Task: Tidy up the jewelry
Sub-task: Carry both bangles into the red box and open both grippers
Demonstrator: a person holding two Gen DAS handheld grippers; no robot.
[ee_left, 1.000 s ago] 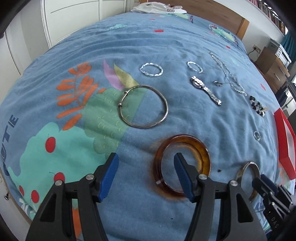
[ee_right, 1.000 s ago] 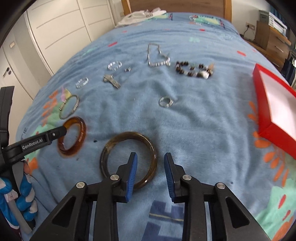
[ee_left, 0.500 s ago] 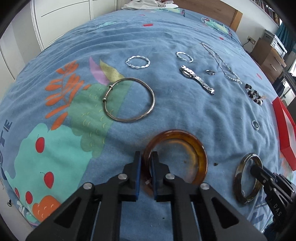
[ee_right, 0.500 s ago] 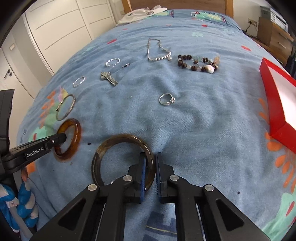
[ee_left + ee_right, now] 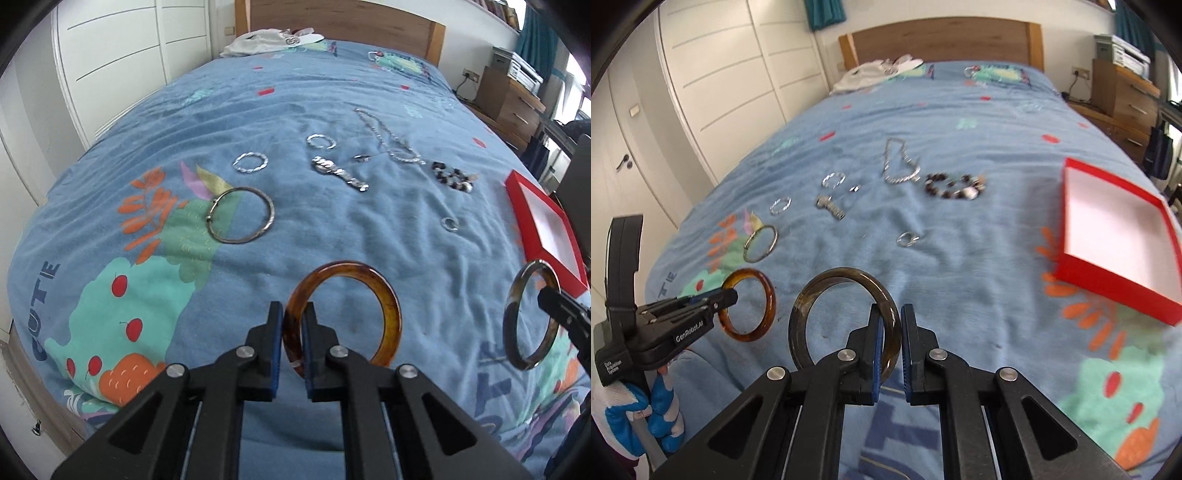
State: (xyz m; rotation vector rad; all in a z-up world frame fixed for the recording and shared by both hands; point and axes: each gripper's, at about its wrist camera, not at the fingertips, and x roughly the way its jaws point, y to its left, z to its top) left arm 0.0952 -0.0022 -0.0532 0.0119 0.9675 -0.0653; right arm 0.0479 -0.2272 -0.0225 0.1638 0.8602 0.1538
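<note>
- While the left gripper (image 5: 293, 332) has its blue fingers (image 5: 276, 343) clamped on the rim of an amber bangle (image 5: 384, 295), the bangle hangs clear of the blue bedspread (image 5: 332, 229).
- The right gripper (image 5: 888, 338) pinches a darker, smoky brown bangle (image 5: 827, 284) the same way, also held above the bed.
- On the bedspread beyond lie a large silver bangle (image 5: 240, 219), a twisted silver bracelet (image 5: 250, 162), a smaller silver bracelet (image 5: 320, 141), a silver watch (image 5: 340, 173), a chain necklace (image 5: 391, 138), a dark beaded bracelet (image 5: 452, 177) and a ring (image 5: 449, 223).
- A small silver piece (image 5: 362, 158) beside the watch is perhaps an earring; it is too small to tell.
- An open red box (image 5: 1115, 273) with a white inside rests on the bed to the right, well apart from the jewelry.
- A gloved hand (image 5: 635, 424) holds the left gripper's handle.
</note>
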